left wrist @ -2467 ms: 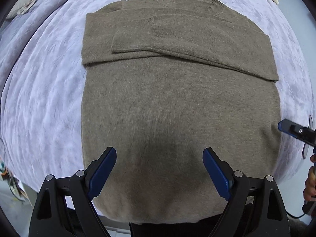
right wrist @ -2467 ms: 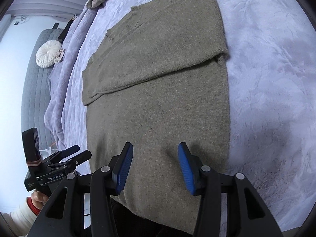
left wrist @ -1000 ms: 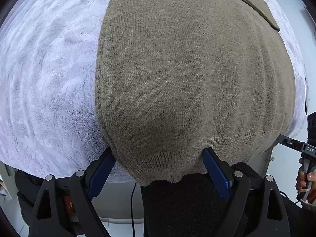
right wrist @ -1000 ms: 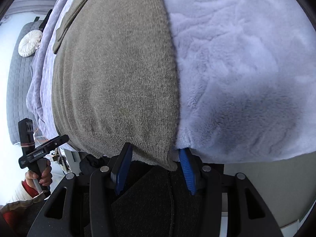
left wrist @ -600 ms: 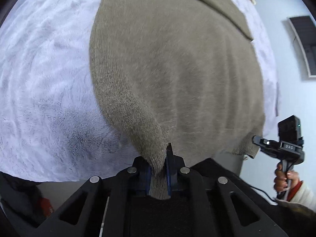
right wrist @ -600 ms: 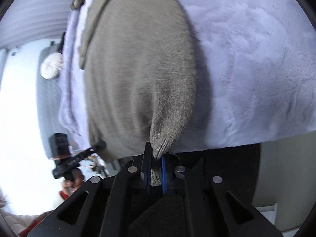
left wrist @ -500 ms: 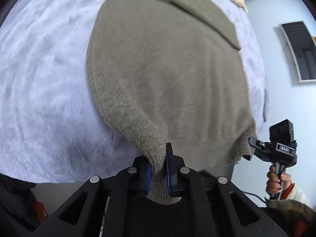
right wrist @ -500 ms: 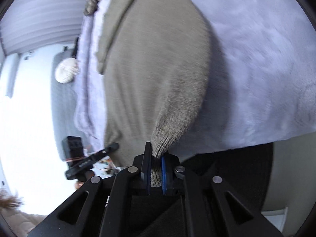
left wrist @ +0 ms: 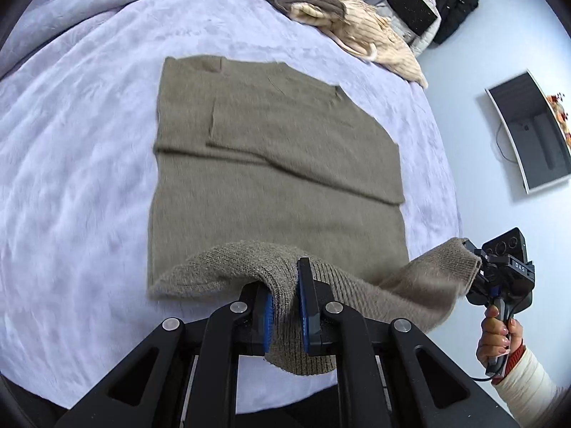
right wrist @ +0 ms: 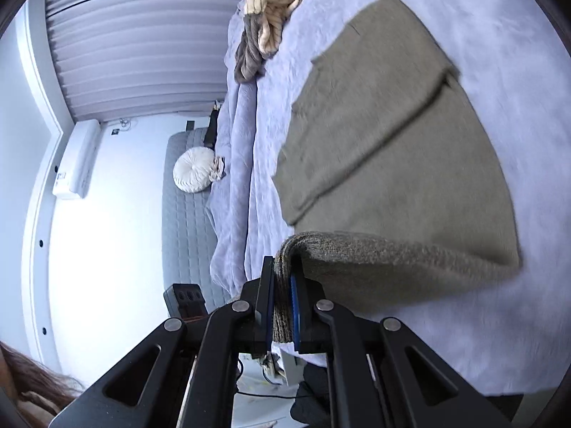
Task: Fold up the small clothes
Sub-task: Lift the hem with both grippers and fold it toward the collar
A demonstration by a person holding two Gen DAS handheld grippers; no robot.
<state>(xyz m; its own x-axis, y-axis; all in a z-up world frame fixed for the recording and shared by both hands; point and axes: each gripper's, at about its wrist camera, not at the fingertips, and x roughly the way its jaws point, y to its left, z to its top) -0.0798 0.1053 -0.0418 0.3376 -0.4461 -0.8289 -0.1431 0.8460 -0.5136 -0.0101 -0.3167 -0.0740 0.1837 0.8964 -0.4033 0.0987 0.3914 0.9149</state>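
Note:
An olive-brown knit sweater [left wrist: 271, 164] lies flat on a lilac fleece bed cover [left wrist: 78, 149], its sleeves folded across the chest. My left gripper [left wrist: 284, 299] is shut on the sweater's bottom hem at the left corner and holds it raised above the cover. My right gripper [right wrist: 282, 299] is shut on the hem's other corner; it also shows in the left wrist view [left wrist: 478, 267] at the right. The hem hangs in a lifted band between the two grippers, folded up over the sweater's lower body [right wrist: 410, 185].
A pile of beige and grey clothes [left wrist: 328, 10] lies at the bed's far end. A wall screen [left wrist: 528, 132] hangs at the right. A grey mattress with a round white cushion [right wrist: 192, 174] stands beyond the bed's left side.
Both grippers shut on the hem corners at the bed's edge, then rose and moved forward over the bed. The hem now hangs lifted above the sweater's lower body.

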